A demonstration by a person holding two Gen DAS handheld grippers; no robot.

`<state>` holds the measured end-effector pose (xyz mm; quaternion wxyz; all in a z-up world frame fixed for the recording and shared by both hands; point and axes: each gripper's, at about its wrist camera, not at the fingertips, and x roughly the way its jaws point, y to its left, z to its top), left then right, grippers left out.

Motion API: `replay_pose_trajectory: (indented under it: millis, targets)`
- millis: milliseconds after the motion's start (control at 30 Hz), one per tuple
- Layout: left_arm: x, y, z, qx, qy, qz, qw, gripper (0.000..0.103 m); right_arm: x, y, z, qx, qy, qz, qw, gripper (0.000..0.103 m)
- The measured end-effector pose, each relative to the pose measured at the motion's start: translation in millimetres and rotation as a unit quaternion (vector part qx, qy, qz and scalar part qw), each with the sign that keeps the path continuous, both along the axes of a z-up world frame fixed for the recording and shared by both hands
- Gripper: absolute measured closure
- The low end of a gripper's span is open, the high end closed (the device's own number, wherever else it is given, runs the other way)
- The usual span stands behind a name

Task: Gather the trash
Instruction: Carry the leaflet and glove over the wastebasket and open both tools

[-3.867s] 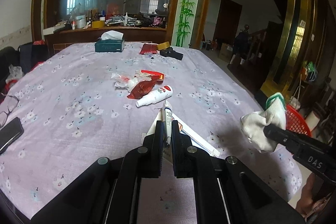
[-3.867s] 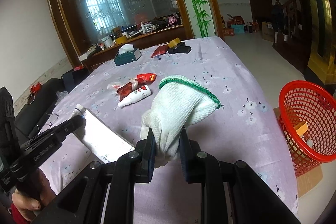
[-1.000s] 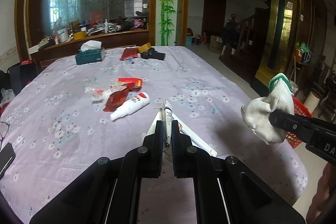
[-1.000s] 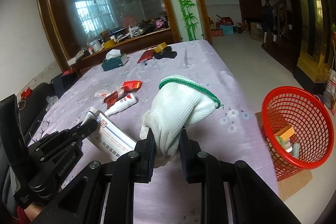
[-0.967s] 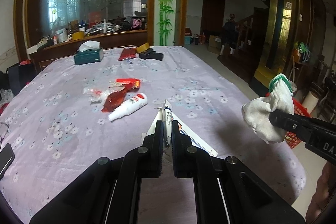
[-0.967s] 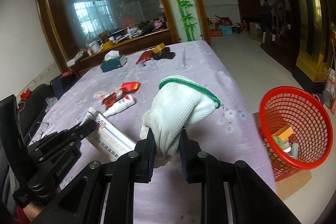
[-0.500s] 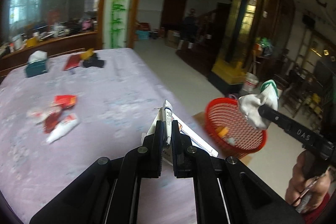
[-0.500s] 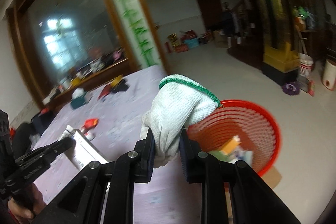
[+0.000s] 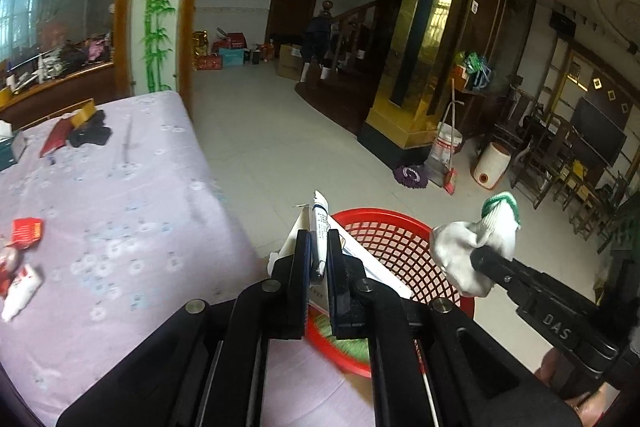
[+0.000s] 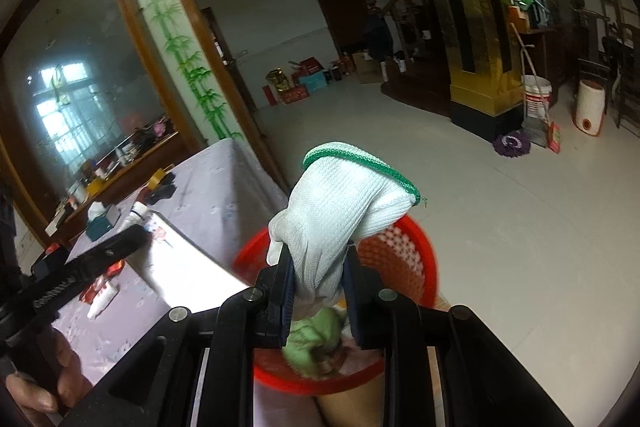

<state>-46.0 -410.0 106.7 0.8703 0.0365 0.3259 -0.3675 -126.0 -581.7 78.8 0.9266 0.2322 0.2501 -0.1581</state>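
Note:
My left gripper [image 9: 318, 259] is shut on a white toothpaste box [image 9: 320, 223] and holds it over the near rim of the red mesh basket [image 9: 396, 239] on the floor. My right gripper [image 10: 318, 267] is shut on a white knit glove with a green cuff [image 10: 344, 203], held above the same basket [image 10: 404, 267]. In the left wrist view the glove [image 9: 472, 251] hangs over the basket's right side. The box also shows in the right wrist view [image 10: 180, 267]. Green trash lies inside the basket.
The purple flowered table [image 9: 120, 227] lies to the left with red wrappers [image 9: 26, 231], a white bottle [image 9: 20, 291], and dark items [image 9: 88, 135] at its far end. A broom, bucket [image 9: 446, 147] and white jar [image 9: 492, 163] stand by the golden pillar.
Both grippers have swung right, away from the table, and closer to the red basket. They now hang right over it, still holding the box and the glove.

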Motion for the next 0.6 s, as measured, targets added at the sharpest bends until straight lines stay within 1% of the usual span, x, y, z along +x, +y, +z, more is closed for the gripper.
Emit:
replay_pose_trajectory:
  millis: [33, 67, 100, 133, 167, 200, 233, 367, 467, 600]
  targets:
    - [1, -9, -5, 0.004, -0.002, -0.002, 1.0000, 0.094, 1, -5, -1, -0.001, 0.002, -0.005, 1.000, 0.075]
    - [2, -14, -9, 0.009, -0.001, -0.003, 1.0000, 0.079, 2, -9, -3, -0.002, 0.006, -0.010, 1.000, 0.074]
    - [4, -20, -14, 0.018, 0.004, -0.004, 0.9998, 0.054, 5, -11, -5, -0.003, 0.009, -0.011, 1.000, 0.073]
    - [4, -21, -17, 0.021, 0.008, -0.004, 0.9997, 0.042, 11, -15, -8, -0.003, 0.016, -0.011, 1.000, 0.069]
    - [3, -20, -19, 0.021, 0.009, -0.001, 0.9997, 0.034, 16, -18, -12, 0.000, 0.027, -0.008, 1.000, 0.065]
    - [1, -17, -19, 0.019, 0.005, 0.000, 0.9998, 0.034, 21, -19, -16, 0.005, 0.037, -0.001, 0.999, 0.056]
    - [-1, -16, -18, 0.021, 0.001, -0.001, 0.9998, 0.034, 23, -21, -19, 0.010, 0.043, 0.001, 0.999, 0.055]
    - [-5, 8, -12, 0.029, -0.015, 0.013, 0.9994, 0.034, 13, -19, -18, 0.012, 0.032, -0.005, 0.999, 0.055]
    - [-7, 34, -12, 0.030, -0.013, 0.027, 0.9991, 0.034, 8, -11, -10, 0.006, 0.016, -0.008, 1.000, 0.055]
    - [-12, 69, -13, 0.039, -0.016, 0.047, 0.9980, 0.034, 9, 10, -3, 0.005, 0.009, 0.012, 1.000, 0.055]
